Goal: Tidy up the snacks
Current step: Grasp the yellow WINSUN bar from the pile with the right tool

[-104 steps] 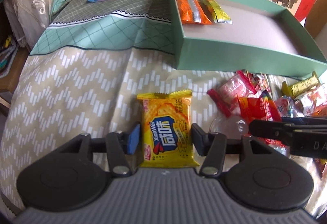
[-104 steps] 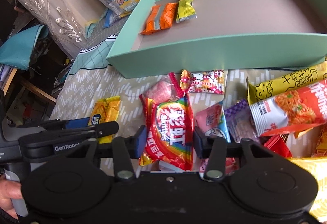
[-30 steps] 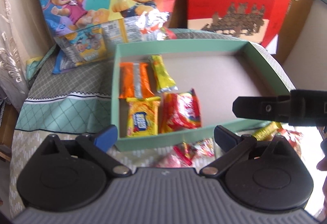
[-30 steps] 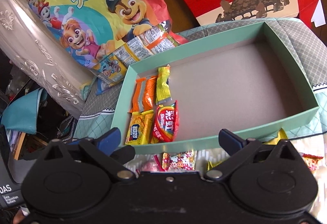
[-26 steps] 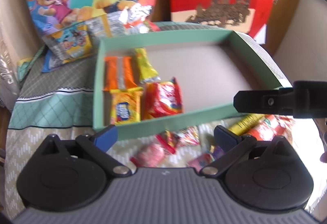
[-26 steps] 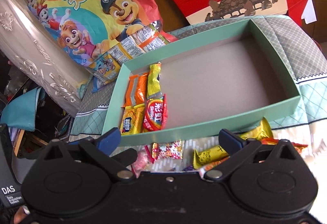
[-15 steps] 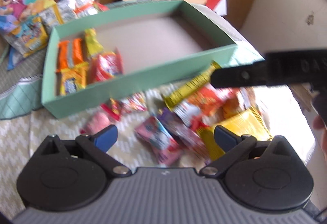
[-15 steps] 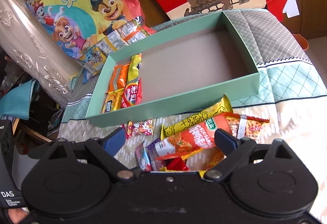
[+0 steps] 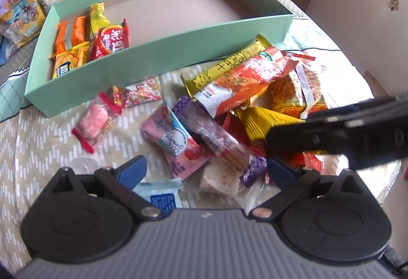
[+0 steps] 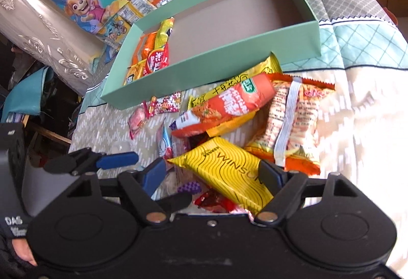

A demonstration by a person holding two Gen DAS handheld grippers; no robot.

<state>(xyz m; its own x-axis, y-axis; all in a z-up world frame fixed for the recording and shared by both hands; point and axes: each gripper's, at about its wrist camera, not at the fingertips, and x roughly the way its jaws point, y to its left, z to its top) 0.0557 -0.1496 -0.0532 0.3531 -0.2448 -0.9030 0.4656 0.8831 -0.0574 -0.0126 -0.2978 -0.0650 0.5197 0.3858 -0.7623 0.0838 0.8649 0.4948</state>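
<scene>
Your left gripper is hanging with its jaws spread wide and gripping nothing, framing the pink packet and the purple packet lying between the tips. Your right gripper is likewise hovering released, its jaws straddling the yellow packet without pinching it.

Out from there, at about 12 o'clock in both views, the loose pile is sitting on the patterned bedspread: the orange-red packet, a long yellow stick, a noodle packet, a pink candy and a small dotted sweet just beside the box wall.

Further out, at 11 o'clock, the green box is holding only a few snacks, crowded into its left end: two orange bars, a yellow sachet, a red candy bag and a yellow cracker pack. The rest of its floor is showing bare.

So you are looking early in the job: four or five pieces are boxed, while most of the heap is waiting outside. The yellow packet appears the likeliest next pick.
</scene>
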